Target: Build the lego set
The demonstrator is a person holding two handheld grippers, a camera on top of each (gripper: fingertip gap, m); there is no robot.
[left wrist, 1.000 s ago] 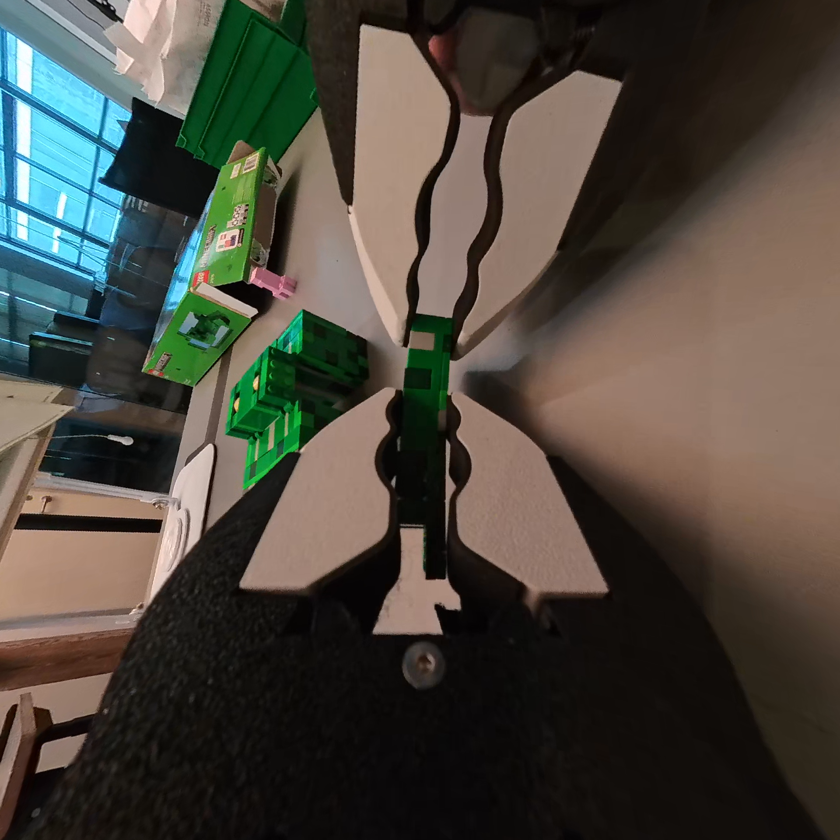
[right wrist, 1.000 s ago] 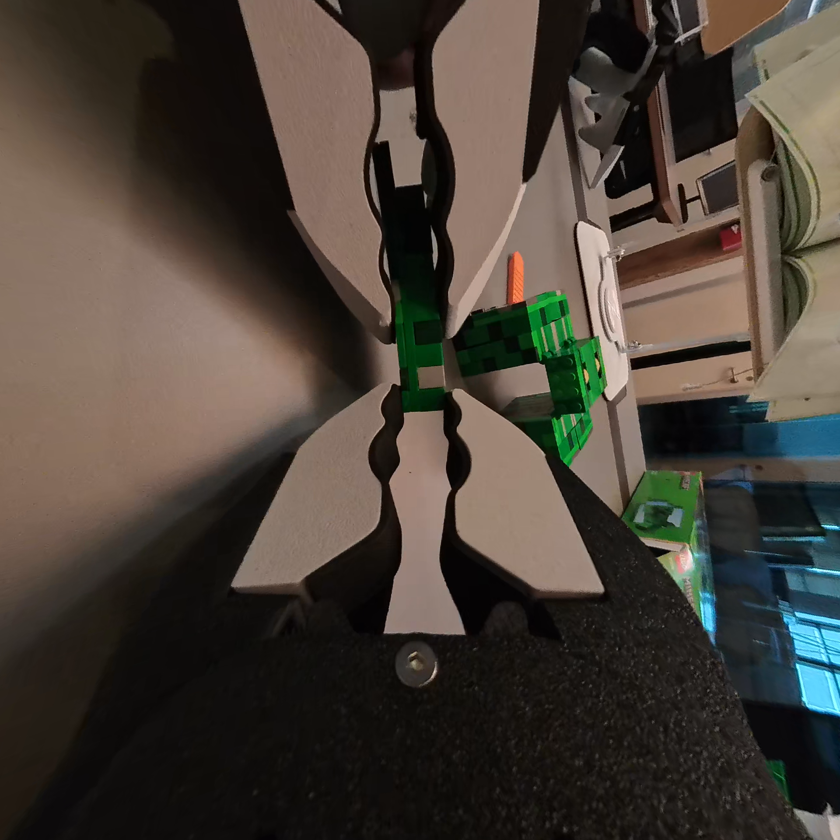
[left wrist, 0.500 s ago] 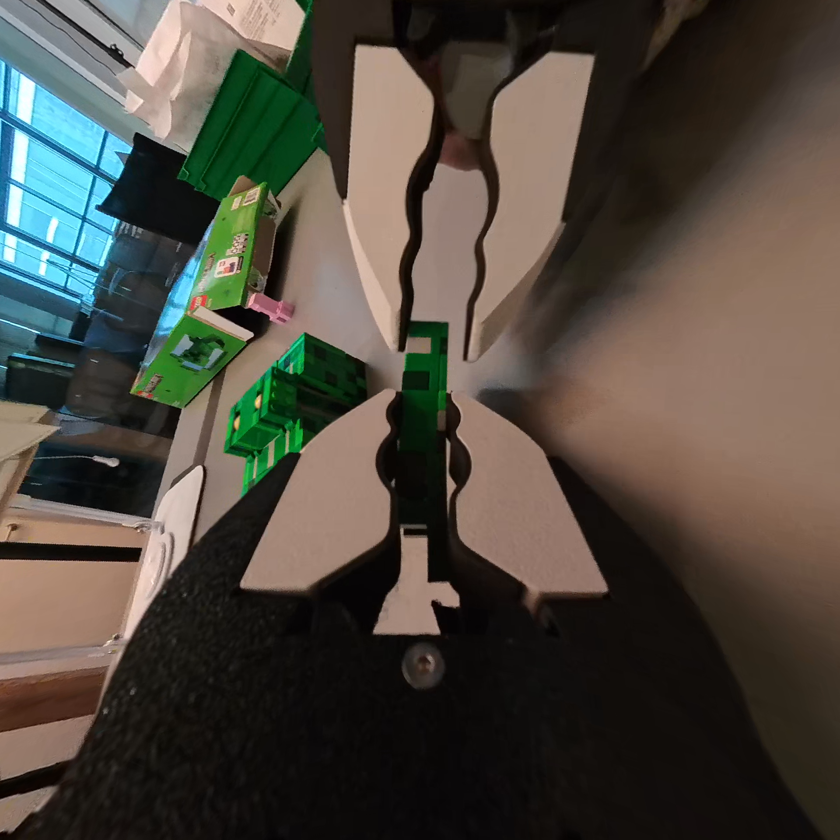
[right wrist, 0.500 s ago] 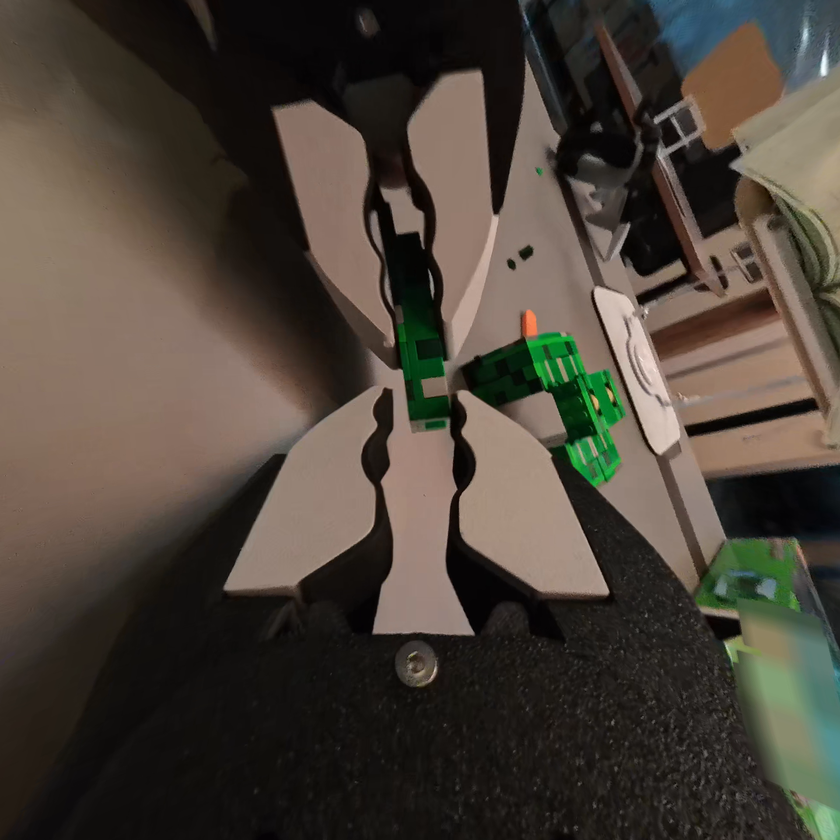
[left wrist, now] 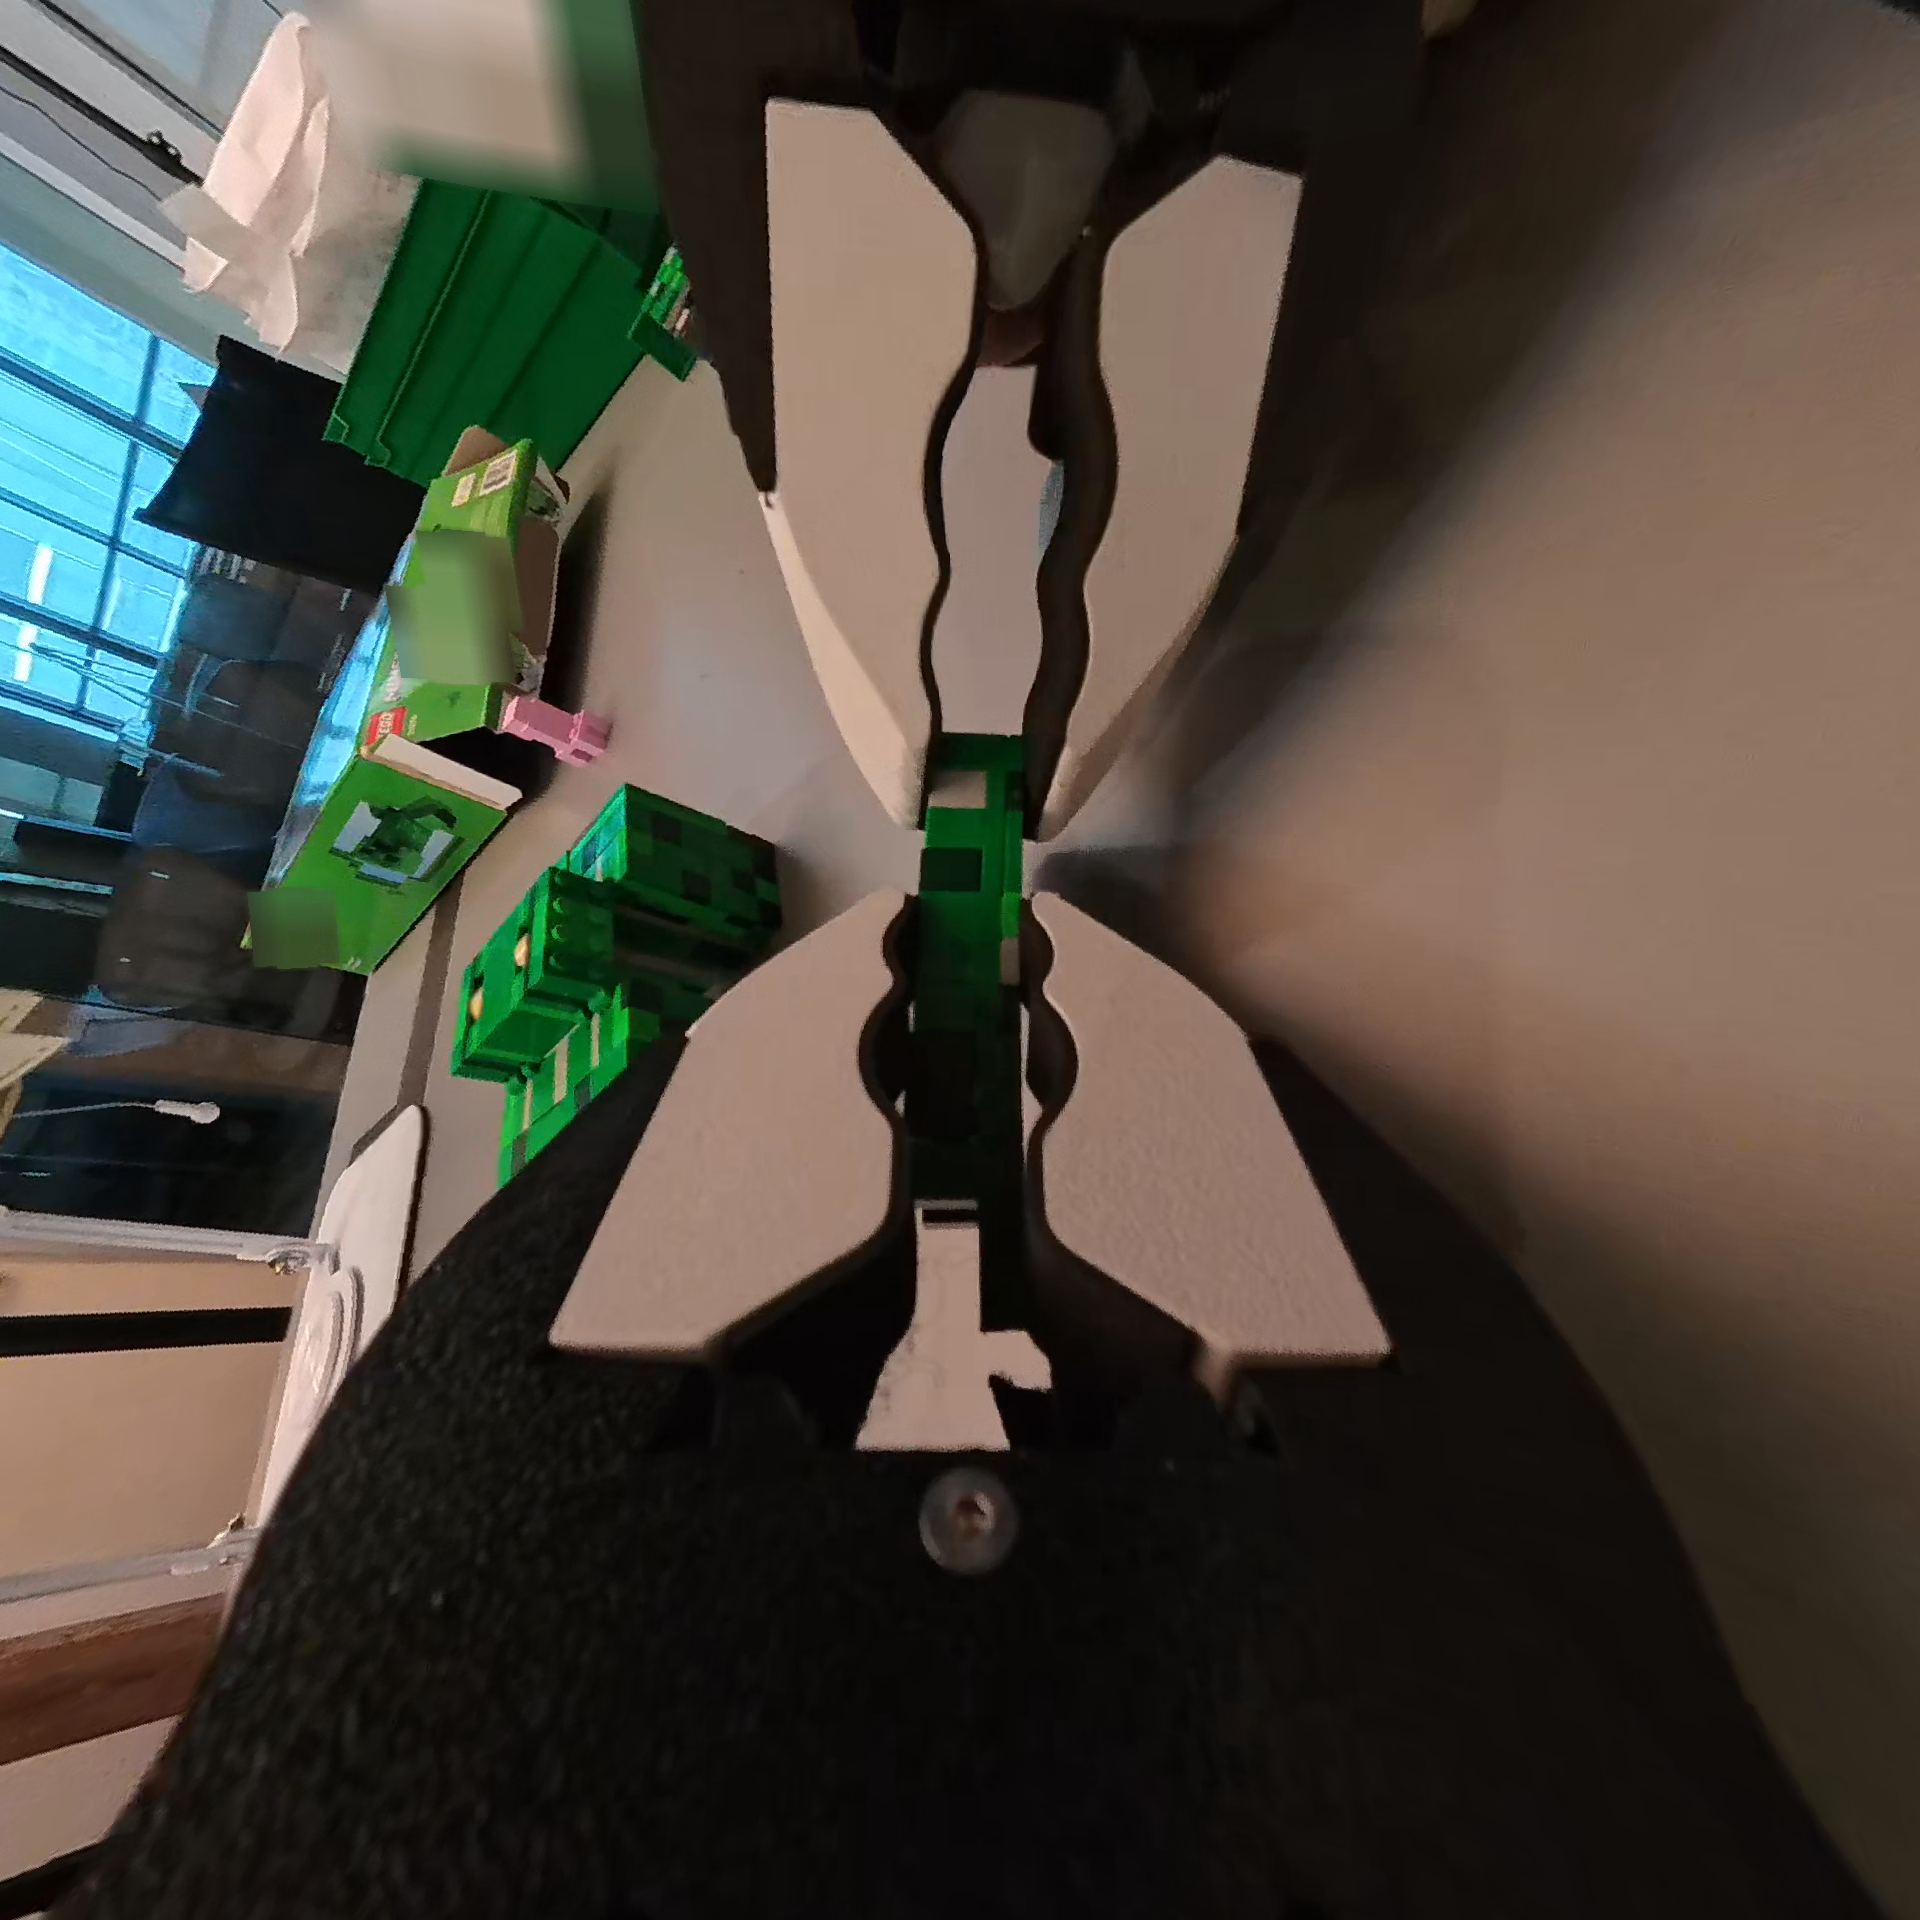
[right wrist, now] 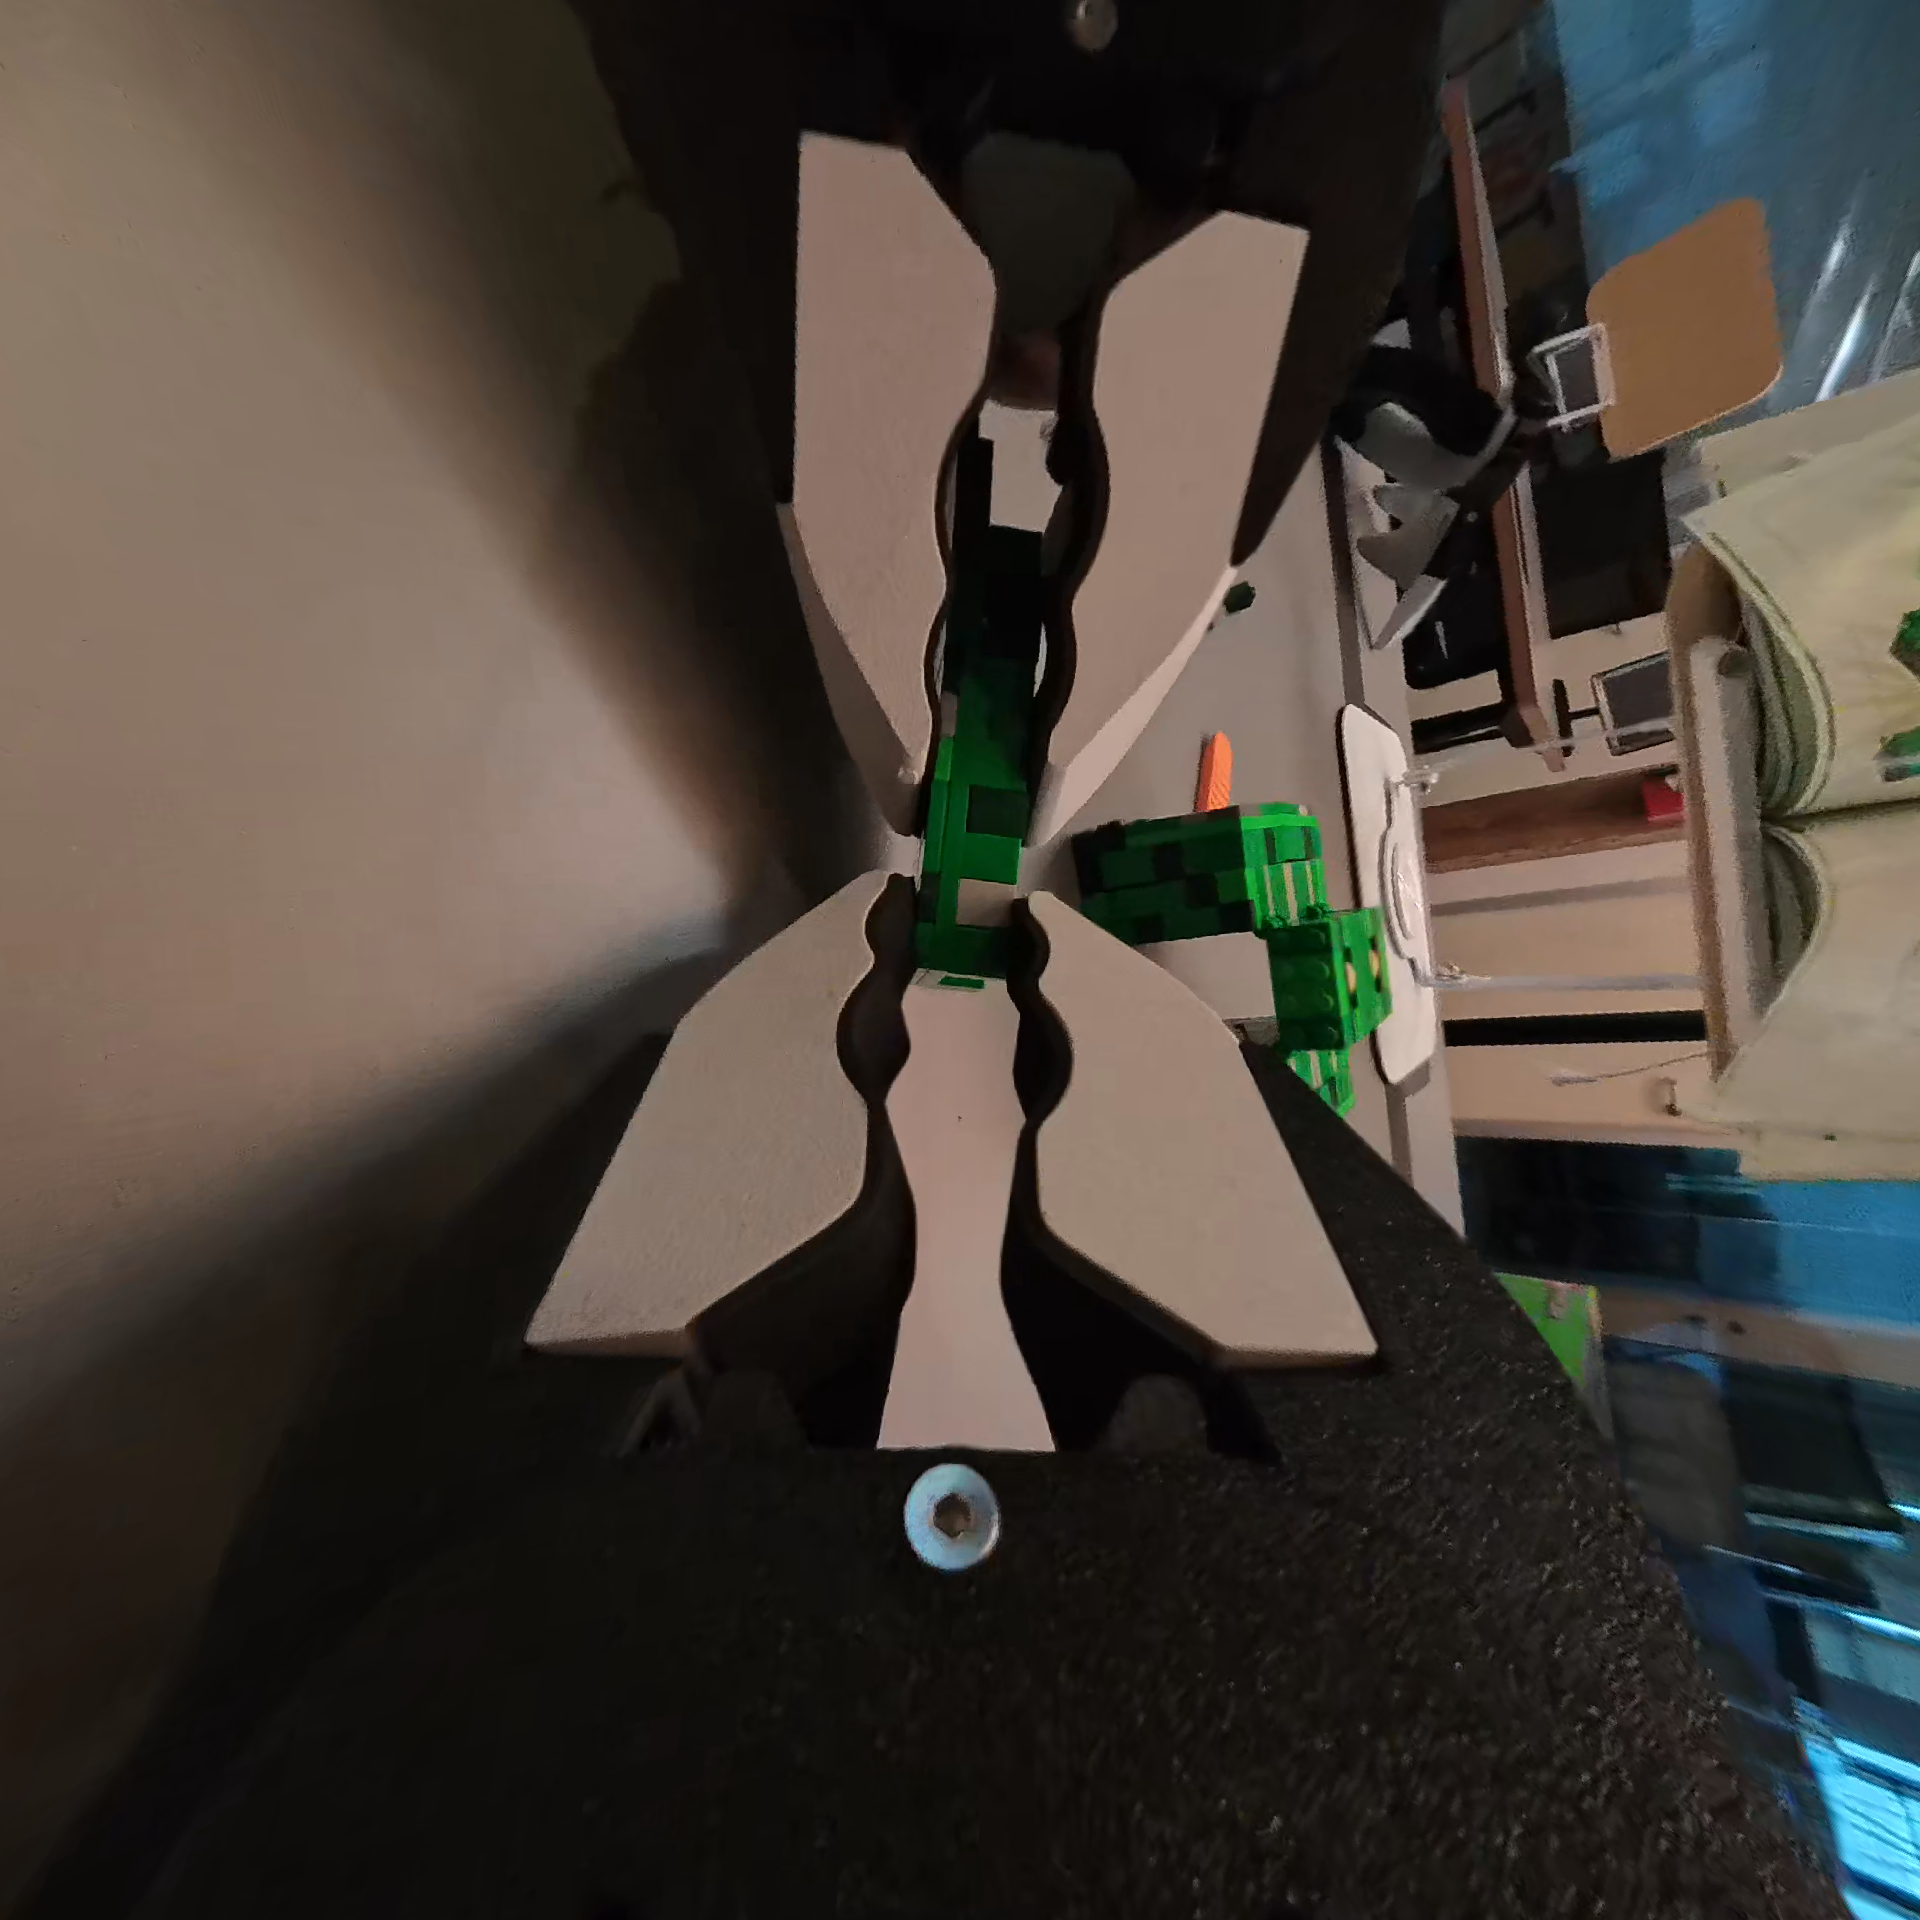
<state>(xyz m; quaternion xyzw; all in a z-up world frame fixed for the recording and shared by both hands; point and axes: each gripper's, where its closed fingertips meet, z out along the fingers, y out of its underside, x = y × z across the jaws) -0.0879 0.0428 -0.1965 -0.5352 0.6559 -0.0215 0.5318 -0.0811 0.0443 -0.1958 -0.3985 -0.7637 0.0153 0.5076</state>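
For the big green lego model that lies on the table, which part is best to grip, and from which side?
Probably the long blocky body of the green lego model, not the stepped end: its flat parallel sides suit two fingers. Come from above, closing across its width. Both grippers currently hold the green strip.

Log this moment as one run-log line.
left gripper: shut on green piece | right gripper: shut on same piece, opposite end | green build: on table, beside

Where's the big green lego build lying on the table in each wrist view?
Left wrist view: green lego build, left of centre, beside the left claw.
Right wrist view: same build, right of centre.
Shared landmark: the green lego strip gripped by both claws.
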